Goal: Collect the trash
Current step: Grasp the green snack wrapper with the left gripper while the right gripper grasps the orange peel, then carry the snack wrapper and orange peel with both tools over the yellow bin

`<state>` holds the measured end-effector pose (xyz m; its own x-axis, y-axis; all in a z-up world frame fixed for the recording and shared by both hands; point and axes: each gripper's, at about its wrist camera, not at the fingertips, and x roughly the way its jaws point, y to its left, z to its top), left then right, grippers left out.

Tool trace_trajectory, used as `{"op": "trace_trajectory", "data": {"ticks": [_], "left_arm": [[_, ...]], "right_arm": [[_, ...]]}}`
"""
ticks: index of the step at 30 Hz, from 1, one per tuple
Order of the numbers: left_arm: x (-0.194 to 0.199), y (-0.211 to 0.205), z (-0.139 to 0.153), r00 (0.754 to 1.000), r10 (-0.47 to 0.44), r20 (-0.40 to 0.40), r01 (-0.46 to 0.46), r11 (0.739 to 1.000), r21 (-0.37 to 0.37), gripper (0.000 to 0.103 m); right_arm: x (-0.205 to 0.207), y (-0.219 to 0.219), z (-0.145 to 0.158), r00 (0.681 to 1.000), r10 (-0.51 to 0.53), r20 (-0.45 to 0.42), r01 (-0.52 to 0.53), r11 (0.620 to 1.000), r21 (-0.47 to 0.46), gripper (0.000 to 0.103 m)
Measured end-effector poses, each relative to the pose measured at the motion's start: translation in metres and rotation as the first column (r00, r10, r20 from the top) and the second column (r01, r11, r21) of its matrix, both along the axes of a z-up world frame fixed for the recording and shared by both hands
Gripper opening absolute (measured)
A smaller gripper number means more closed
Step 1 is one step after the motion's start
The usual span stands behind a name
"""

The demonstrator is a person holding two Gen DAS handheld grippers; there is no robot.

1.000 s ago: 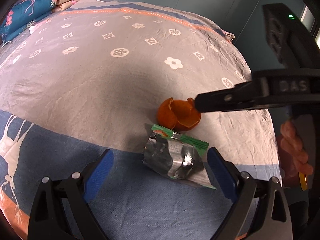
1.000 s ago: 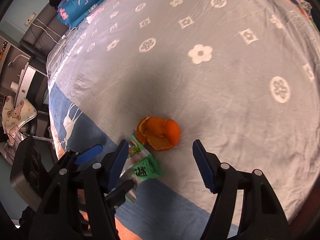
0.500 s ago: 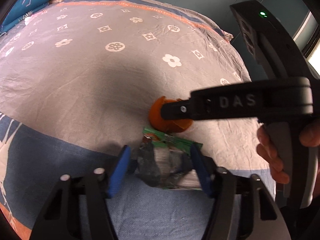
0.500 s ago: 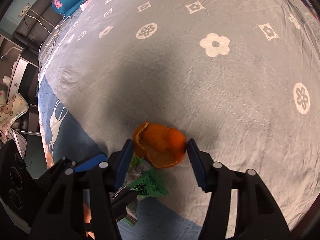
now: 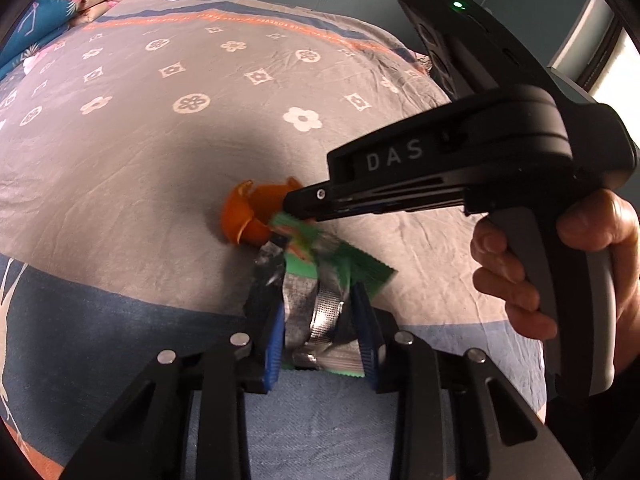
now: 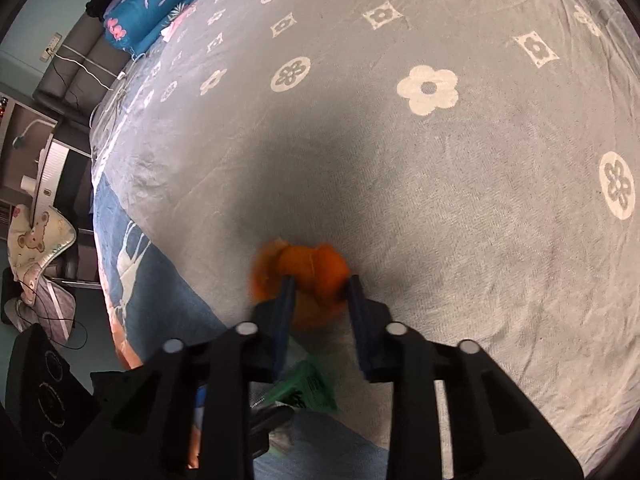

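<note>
A crumpled silver and green snack wrapper (image 5: 320,284) lies on the bed near the front edge. My left gripper (image 5: 316,312) is closing on it, and its blue pads press the foil from both sides. Just beyond lies an orange peel (image 5: 244,216). In the right wrist view the peel (image 6: 316,264) bulges between the closing pads of my right gripper (image 6: 320,286), which squeeze it. The right gripper (image 5: 308,204) reaches in from the right in the left wrist view. The wrapper (image 6: 308,388) shows green under the right gripper.
A grey flowered bedspread (image 5: 192,104) with a blue border (image 5: 80,320) covers the bed. Blue patterned pillows (image 6: 152,4) lie at its far end. A person's hand (image 5: 520,280) holds the right gripper's handle. Furniture and a cloth with bears (image 6: 36,232) stand beside the bed.
Both grippers have gone from wide open to closed on their items. The left one crumpled the wrapper, and the right one dropped onto the peel and squeezed it.
</note>
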<state>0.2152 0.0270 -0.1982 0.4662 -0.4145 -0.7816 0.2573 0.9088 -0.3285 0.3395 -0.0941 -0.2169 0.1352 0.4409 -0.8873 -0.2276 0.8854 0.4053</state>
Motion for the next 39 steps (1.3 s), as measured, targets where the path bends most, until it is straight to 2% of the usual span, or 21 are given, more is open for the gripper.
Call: {"op": "trace_trajectory", "data": {"ticks": [5,11,19,22,24,27,31,34,39], "left_arm": [[-0.005,-0.002,0.002,1.000,-0.018,0.002,0.018,1.000,-0.007,0.030],[-0.012,-0.002,0.007,0.999,-0.035,0.011,0.035,0.999,-0.031,0.030],[-0.026,0.001,0.026,0.998,-0.037,0.060,0.040,0.998,-0.051,0.030],[-0.031,0.003,0.044,0.994,-0.011,0.112,0.014,1.000,-0.026,0.030],[-0.038,0.007,0.062,0.988,0.002,0.153,0.006,0.999,-0.052,0.030],[-0.049,0.005,0.084,0.979,0.027,0.203,-0.024,1.000,-0.017,0.030],[-0.063,-0.004,0.109,0.972,0.034,0.232,-0.039,0.999,0.016,0.030],[-0.080,-0.015,0.129,0.962,0.021,0.271,-0.031,0.999,0.035,0.030],[-0.109,-0.041,0.165,0.931,-0.034,0.364,0.010,0.998,0.068,0.030]], "right_arm": [[0.001,0.001,0.004,1.000,-0.006,0.014,0.006,1.000,-0.003,0.015],[0.001,-0.005,0.020,0.996,-0.041,0.074,0.040,0.999,0.010,0.011],[-0.001,-0.038,0.045,0.985,-0.117,0.123,0.112,0.993,0.045,0.011],[-0.007,-0.057,0.060,0.977,-0.140,0.160,0.135,0.990,0.043,0.011],[-0.013,-0.070,0.071,0.971,-0.153,0.186,0.147,0.988,0.044,0.011],[-0.024,-0.092,0.090,0.957,-0.177,0.229,0.173,0.984,0.038,0.011],[-0.046,-0.125,0.118,0.930,-0.217,0.296,0.217,0.976,0.034,0.011],[-0.064,-0.148,0.139,0.908,-0.237,0.346,0.241,0.970,0.032,0.011],[-0.099,-0.189,0.166,0.876,-0.259,0.408,0.277,0.961,0.016,0.011]]}}
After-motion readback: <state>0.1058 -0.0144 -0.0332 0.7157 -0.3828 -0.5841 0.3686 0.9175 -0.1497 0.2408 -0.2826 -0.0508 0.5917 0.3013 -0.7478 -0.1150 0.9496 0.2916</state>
